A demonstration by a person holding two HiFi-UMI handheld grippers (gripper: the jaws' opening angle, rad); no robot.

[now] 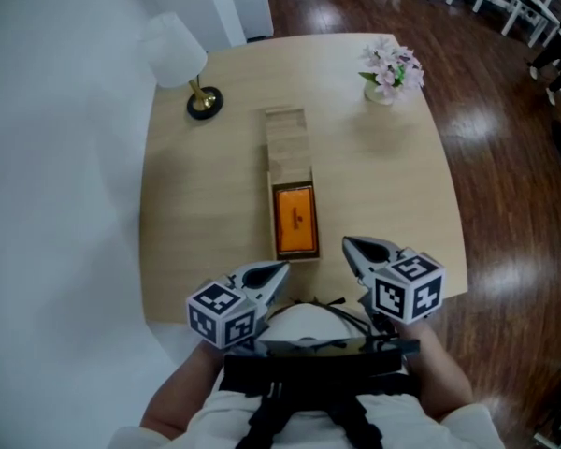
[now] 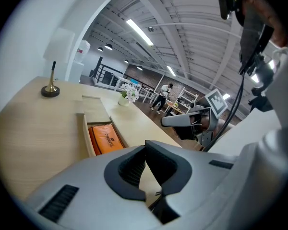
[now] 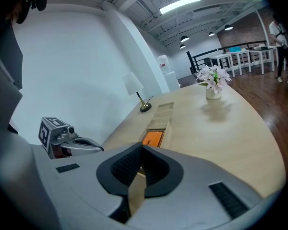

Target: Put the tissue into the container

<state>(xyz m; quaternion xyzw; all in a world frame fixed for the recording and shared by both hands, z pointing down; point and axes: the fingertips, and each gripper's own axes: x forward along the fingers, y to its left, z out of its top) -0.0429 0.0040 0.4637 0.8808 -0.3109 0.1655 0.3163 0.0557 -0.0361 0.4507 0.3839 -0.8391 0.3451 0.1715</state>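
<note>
A long wooden container (image 1: 271, 215) lies along the middle of the table, its sliding lid (image 1: 288, 143) pushed toward the far end. An orange tissue pack (image 1: 295, 219) lies inside the open near half, also seen in the left gripper view (image 2: 105, 138) and the right gripper view (image 3: 152, 139). My left gripper (image 1: 282, 267) is at the table's near edge, just left of the container's near end, shut and empty. My right gripper (image 1: 348, 243) is just right of that end, shut with nothing in it. Neither touches the container.
A white-shaded lamp (image 1: 178, 54) on a dark round base stands at the far left corner. A small vase of pink flowers (image 1: 390, 71) sits at the far right. A white wall runs along the left; dark wood floor (image 1: 505, 157) lies to the right.
</note>
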